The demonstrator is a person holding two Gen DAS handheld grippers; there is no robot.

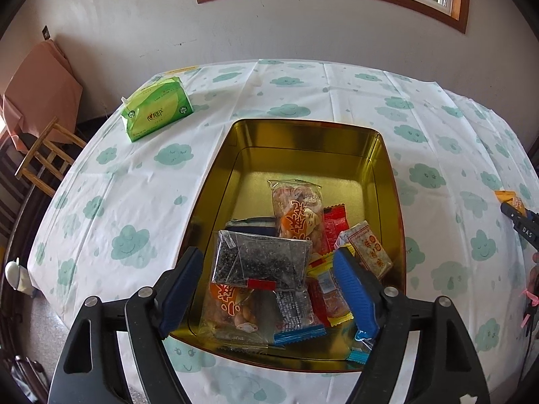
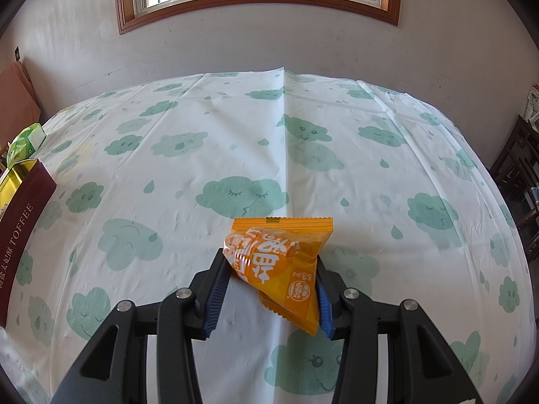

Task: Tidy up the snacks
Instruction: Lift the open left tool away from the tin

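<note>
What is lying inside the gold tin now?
The gold tin holds a heap of snack packets, a clear packet of dark seeds on top. Packets beneath are partly covered.

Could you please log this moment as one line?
left gripper: open over tin | right gripper: holding orange snack packet | packet not yet in tin

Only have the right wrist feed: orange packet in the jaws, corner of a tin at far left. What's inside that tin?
Observer: The gold-lined tin already holds a pile of snacks, with a clear packet of dark seeds on top.
Operator: Left gripper holding anything?
Observer: No. The left gripper is open above the pile, its pads either side of the seed packet without pressing it.
Operator: Anything else on the table?
Observer: A green tissue pack lies beyond the tin's left corner.
</note>
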